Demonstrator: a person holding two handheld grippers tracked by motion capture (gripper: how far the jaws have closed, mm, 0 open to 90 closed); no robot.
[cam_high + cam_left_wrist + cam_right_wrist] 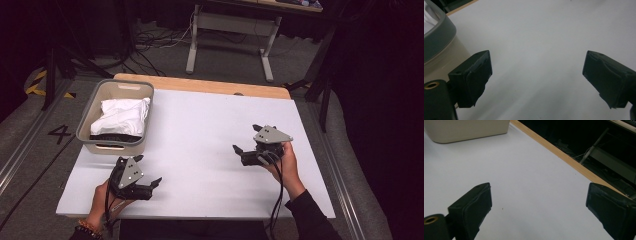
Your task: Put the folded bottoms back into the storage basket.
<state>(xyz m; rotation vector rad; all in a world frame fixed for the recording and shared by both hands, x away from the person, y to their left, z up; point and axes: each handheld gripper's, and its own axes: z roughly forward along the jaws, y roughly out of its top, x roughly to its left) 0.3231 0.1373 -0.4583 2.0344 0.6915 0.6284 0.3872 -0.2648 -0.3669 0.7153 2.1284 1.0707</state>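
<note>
A beige basket stands at the table's far left with a folded white cloth and something dark inside. My left gripper rests near the front edge just below the basket, held in a hand, its jaws wide open over bare white table. The left gripper view has the basket's grey rim at the left and nothing between the pads. My right gripper hovers at the right-middle of the table, open and empty, pointing left. In its own view the basket's wall lies far ahead.
The white tabletop has a wooden strip along its far edge. Beyond it stands a desk frame with cables on the floor. A floor marking "4" lies left of the table.
</note>
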